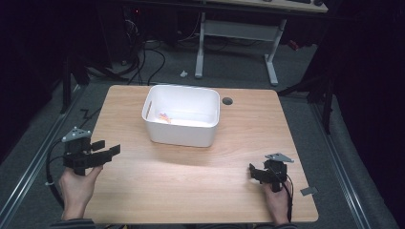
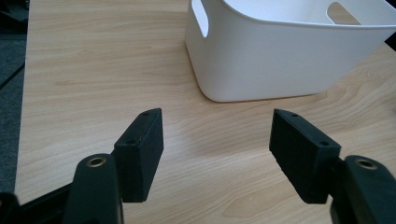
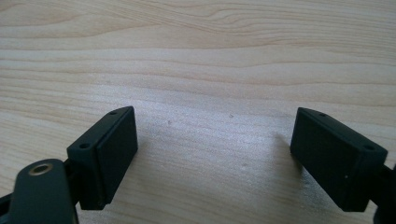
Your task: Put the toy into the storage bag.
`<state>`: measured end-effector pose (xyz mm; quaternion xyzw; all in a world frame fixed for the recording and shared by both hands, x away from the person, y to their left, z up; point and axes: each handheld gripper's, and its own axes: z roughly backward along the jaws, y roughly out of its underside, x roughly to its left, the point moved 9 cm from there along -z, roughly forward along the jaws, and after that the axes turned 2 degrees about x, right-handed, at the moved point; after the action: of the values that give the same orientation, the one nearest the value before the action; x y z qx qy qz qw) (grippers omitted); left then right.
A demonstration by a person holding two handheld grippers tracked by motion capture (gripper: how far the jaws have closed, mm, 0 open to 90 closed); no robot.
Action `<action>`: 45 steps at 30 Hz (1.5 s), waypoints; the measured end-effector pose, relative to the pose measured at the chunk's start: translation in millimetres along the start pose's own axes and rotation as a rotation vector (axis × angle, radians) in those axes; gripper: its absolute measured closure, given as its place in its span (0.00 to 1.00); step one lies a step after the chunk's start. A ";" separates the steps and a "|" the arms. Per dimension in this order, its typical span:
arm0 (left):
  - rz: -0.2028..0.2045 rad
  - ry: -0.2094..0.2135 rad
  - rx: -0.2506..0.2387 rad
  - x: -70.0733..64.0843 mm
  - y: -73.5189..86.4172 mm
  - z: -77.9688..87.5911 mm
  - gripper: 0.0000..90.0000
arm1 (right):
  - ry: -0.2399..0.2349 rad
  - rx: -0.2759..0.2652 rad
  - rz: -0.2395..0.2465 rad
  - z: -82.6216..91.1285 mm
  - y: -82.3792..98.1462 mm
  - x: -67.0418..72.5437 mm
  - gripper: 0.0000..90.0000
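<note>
A white plastic bin (image 1: 181, 125) with cut-out handles stands at the back middle of the wooden table (image 1: 191, 176). Something small and orange-yellow (image 1: 165, 118) lies inside it. My left gripper (image 1: 109, 148) is held over the table's left edge with its jaws wide apart and nothing between them. In the left gripper view that gripper (image 2: 217, 126) points toward the bin (image 2: 280, 60), which lies a short way ahead. At the front right my right gripper (image 1: 253, 171) rests low over the wood. Its jaws stand open over bare tabletop (image 3: 212, 126).
A round cable hole (image 1: 227, 101) sits just right of the bin. A small grey flat piece (image 1: 308, 191) lies near the table's front right corner. Behind the table stand a white-legged desk (image 1: 272, 57) and floor cables (image 1: 148, 57).
</note>
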<state>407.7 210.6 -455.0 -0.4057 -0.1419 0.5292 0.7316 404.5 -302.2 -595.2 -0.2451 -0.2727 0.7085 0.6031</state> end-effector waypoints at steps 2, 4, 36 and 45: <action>0.005 0.005 0.002 0.3 4.0 -2.4 0.39 | 0.000 0.000 0.000 0.0 0.0 0.0 0.16; 0.010 0.005 0.014 0.7 9.2 -6.2 0.39 | 0.000 0.000 0.000 0.0 0.0 0.0 0.16; 0.048 -0.025 0.041 5.7 60.3 -58.5 0.35 | 0.000 0.000 0.000 0.0 0.0 0.0 0.16; 0.011 -0.066 0.056 4.4 69.4 -76.2 0.34 | 0.001 0.000 0.000 0.0 0.0 0.0 0.16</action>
<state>412.2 188.5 -555.7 -0.3681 -0.1488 0.5503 0.7345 404.5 -302.2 -595.2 -0.2452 -0.2725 0.7083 0.6032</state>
